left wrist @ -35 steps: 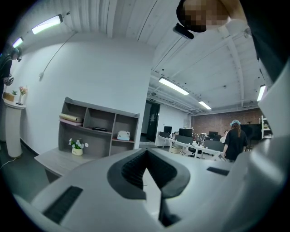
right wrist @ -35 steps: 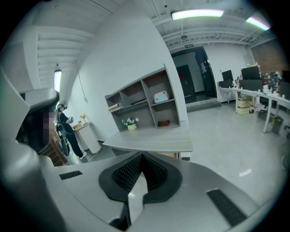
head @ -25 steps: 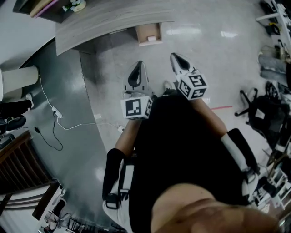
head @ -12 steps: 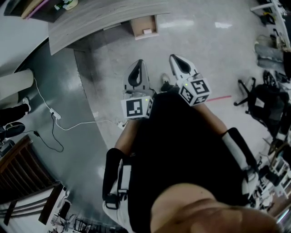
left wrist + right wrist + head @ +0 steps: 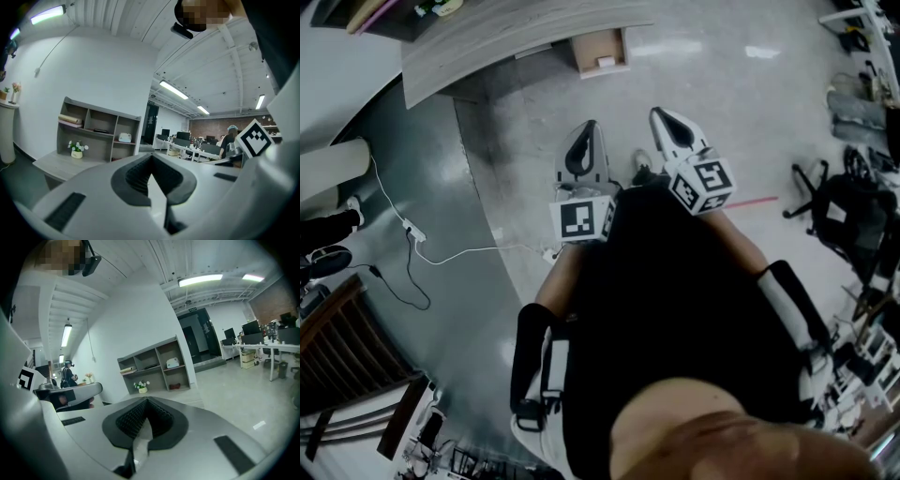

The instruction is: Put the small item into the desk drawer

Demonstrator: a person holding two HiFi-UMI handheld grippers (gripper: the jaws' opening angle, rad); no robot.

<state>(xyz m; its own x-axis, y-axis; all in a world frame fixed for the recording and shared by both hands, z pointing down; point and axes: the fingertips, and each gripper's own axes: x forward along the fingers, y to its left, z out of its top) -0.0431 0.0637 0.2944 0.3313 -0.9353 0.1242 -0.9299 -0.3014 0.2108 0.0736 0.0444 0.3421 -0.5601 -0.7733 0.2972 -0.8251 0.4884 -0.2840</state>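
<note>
At the far desk (image 5: 516, 33): drawer (image 5: 598, 42) pulled out toward the person.
Left gripper (image 5: 587, 127): jaws together, empty.
Right gripper (image 5: 661, 114): jaws together, empty.
Small item: in neither gripper; a pale patch (image 5: 606, 62) at the drawer's near end may be it, cannot tell.
Change: desk and drawer sit slightly higher in the head view than 1 second ago; both grippers stayed near the torso.
Meaning: item likely delivered; drawer not yet shut.

Left grey claw (image 5: 587, 129), right grey claw (image 5: 661, 116) side by side over glossy pale floor (image 5: 525, 141), pointing toward curved grey woodgrain counter (image 5: 516, 33); tan wooden drawer (image 5: 600, 49) pulled out.
</note>
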